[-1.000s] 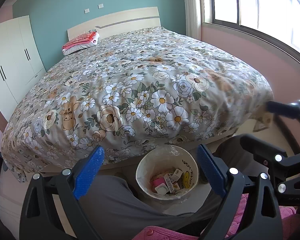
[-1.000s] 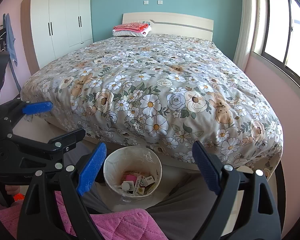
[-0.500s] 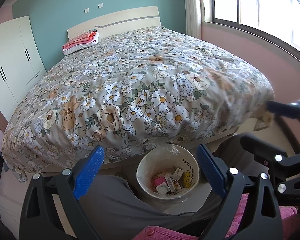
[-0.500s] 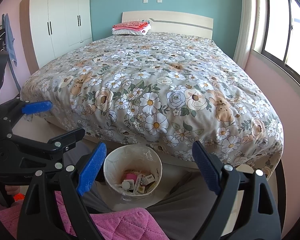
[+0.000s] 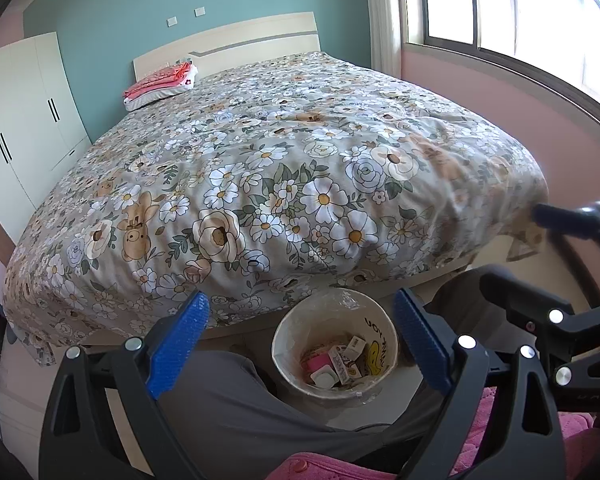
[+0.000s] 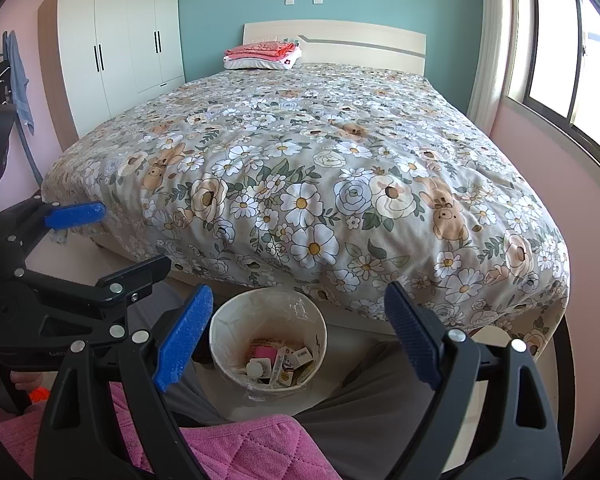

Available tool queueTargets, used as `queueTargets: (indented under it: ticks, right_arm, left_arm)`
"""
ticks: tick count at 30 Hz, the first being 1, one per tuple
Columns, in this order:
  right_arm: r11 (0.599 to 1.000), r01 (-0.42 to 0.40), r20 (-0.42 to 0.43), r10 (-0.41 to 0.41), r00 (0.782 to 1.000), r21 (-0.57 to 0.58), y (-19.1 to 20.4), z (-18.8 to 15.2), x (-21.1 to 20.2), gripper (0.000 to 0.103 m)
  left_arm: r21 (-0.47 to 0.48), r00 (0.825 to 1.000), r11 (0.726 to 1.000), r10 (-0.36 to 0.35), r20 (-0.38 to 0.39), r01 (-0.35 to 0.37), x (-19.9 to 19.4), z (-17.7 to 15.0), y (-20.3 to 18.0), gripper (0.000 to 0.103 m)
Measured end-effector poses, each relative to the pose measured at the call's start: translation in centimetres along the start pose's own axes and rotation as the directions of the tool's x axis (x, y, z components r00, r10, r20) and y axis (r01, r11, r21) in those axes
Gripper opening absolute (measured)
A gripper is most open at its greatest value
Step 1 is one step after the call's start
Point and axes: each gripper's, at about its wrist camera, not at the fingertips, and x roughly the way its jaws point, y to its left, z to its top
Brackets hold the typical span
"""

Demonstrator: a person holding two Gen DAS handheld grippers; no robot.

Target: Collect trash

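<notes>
A white paper bin [image 5: 288, 332] with a clear liner stands on the floor at the foot of the bed, between the person's grey-trousered legs. It holds several small boxes and a pink piece of trash [image 5: 340, 364]. My left gripper [image 5: 300, 340] is open and empty, held above the bin. In the right wrist view the same bin [image 6: 224, 332] and its trash [image 6: 278, 362] show below my right gripper [image 6: 298, 336], which is open and empty. Each gripper appears at the edge of the other's view.
A bed with a floral quilt [image 5: 280, 168] fills the room ahead, with a folded pink stack [image 6: 264, 52] by the headboard. A white wardrobe [image 6: 116, 48] stands left, a window [image 5: 520, 12] right. A pink quilted cloth [image 6: 236, 448] lies on the lap.
Both grippers stay open and nearly still. The views shift only slightly, the right one tilting a little downward toward the bin.
</notes>
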Motion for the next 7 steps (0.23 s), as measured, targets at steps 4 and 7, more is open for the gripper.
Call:
queueTargets:
  ticks: [4,7]
  right_arm:
    - [1.000,0.000,-0.003,0.000,1.000,0.001,0.06,-0.01,0.06,0.086]
    - [1.000,-0.002,-0.005,0.002,1.000,0.002,0.09,-0.05,0.11,0.086]
  left_arm:
    - [0.001,1.000,1.000,0.000,-0.005,0.000,0.11,0.00,0.03,0.095]
    - [0.000,1.000,1.000,-0.001,-0.006,0.001,0.15,-0.03,0.06,0.095]
